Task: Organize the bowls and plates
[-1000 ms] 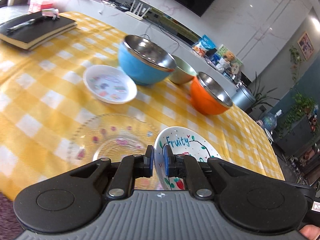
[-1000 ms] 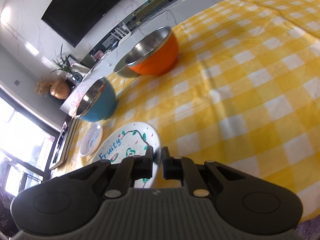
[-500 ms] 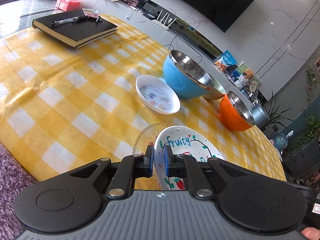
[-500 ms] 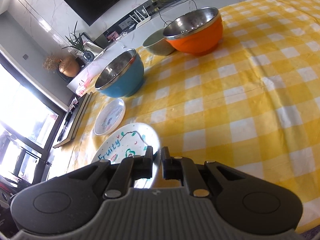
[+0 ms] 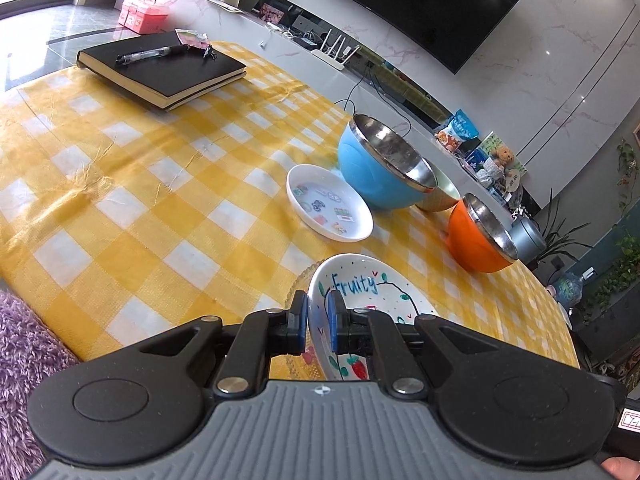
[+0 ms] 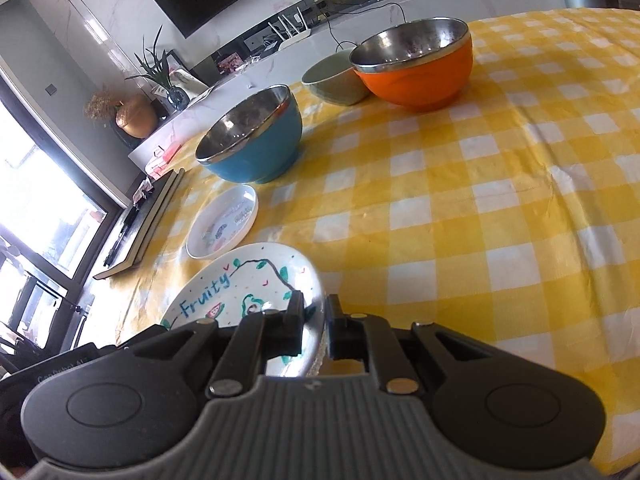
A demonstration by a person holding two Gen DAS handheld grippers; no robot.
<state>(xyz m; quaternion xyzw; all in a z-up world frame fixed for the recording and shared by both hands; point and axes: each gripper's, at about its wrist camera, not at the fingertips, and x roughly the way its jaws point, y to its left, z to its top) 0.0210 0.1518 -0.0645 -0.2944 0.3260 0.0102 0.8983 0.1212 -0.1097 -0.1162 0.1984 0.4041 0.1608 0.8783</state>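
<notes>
We clamp the Fruity plate (image 5: 362, 304) by opposite rims, left gripper (image 5: 317, 318) and right gripper (image 6: 315, 322) both clenched on it, nearer us than the blue bowl (image 5: 380, 174).

Your left gripper (image 5: 317, 317): pointed down toward the table, jaws nearly closed, pinching the Fruity plate (image 5: 372, 300) by its rim | Your right gripper (image 6: 314, 320): also pitched downward, jaws nearly closed, clamping the opposite rim of that plate | Your fingertip (image 5: 622, 473): just visible at the lower right corner of the left view
</notes>
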